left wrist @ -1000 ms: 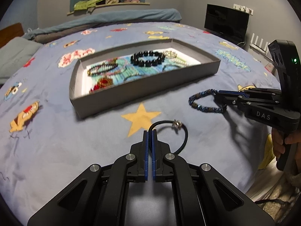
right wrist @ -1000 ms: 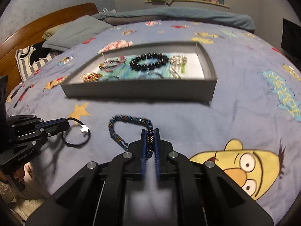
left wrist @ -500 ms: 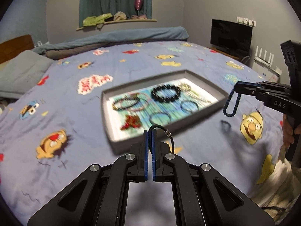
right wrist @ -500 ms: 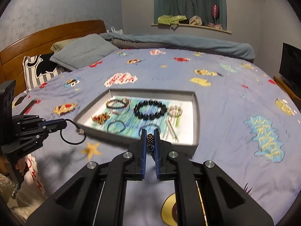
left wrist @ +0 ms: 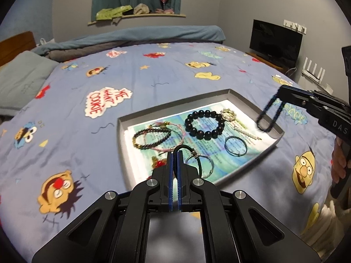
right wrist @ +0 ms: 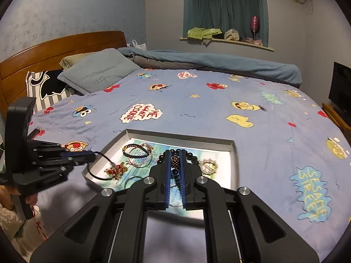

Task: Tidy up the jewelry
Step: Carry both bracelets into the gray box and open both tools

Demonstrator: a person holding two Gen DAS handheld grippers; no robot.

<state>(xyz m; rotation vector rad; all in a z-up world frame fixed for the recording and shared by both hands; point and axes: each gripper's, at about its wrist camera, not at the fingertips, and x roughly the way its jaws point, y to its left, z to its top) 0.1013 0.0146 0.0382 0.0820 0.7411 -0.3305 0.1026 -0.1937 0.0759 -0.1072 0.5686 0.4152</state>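
Dim, cool indoor light, soft shadows, slight motion blur (fisheye bends and darkens the corners).

Left gripper (left wrist: 174, 153): black, blue-padded jaws clamped together, angled downward, thin black cord pinched.
Right gripper (right wrist: 174, 161): black, blue-padded jaws clamped on dark beaded strand, angled downward.
Right hand (left wrist: 339, 164): wrapped around gripper handle.

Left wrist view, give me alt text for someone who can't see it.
The left hand-held gripper, shut on a thin black cord bracelet, hangs over a shallow grey tray of bracelets lying on a blue cartoon-print bedspread. At right, the right hand-held gripper dangles a dark blue beaded bracelet above the tray's edge.
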